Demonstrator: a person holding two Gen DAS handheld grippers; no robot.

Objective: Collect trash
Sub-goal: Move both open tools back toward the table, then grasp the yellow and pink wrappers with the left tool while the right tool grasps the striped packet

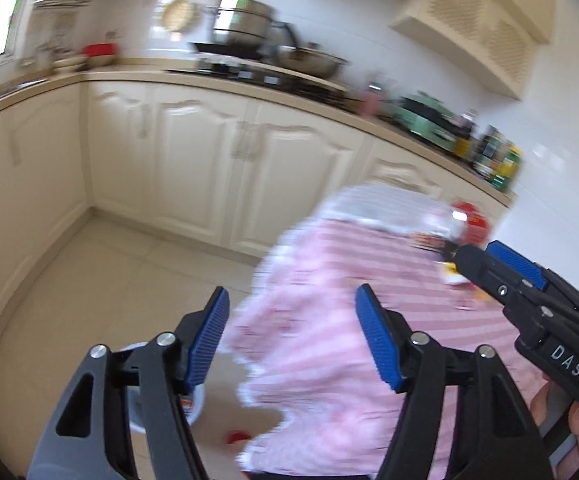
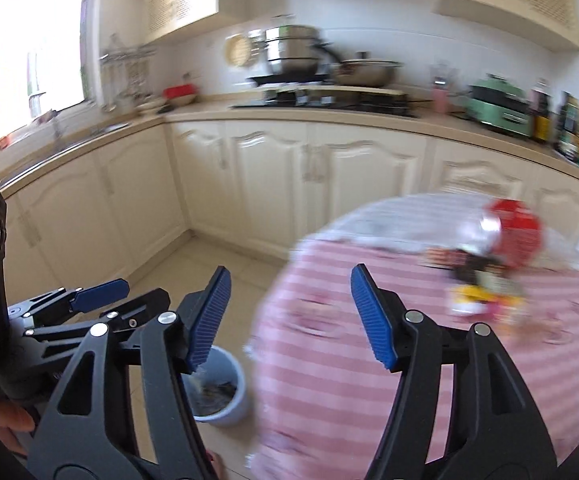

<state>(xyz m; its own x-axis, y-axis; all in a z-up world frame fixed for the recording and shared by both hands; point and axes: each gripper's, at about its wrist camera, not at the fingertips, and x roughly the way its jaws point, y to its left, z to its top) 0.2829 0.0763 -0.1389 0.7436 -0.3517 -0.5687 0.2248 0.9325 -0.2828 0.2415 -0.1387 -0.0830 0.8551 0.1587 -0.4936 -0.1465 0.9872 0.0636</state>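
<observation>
Approach step: left tongs (image 1: 289, 334) and right tongs (image 2: 289, 316) both gape empty above the pink-clothed bench (image 2: 429, 380). Wrappers (image 2: 485, 292) lie far-right; bin (image 2: 225, 396) waits on floor. Next, reach and pinch.

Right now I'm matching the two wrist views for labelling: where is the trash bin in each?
Left wrist: the bin sits at lower left on the floor, mostly hidden behind the left gripper's finger.
Right wrist: the bin sits at lower centre-left on the floor, beside the pink tablecloth.
Shared landmark: the steel pot on the stove.
</observation>
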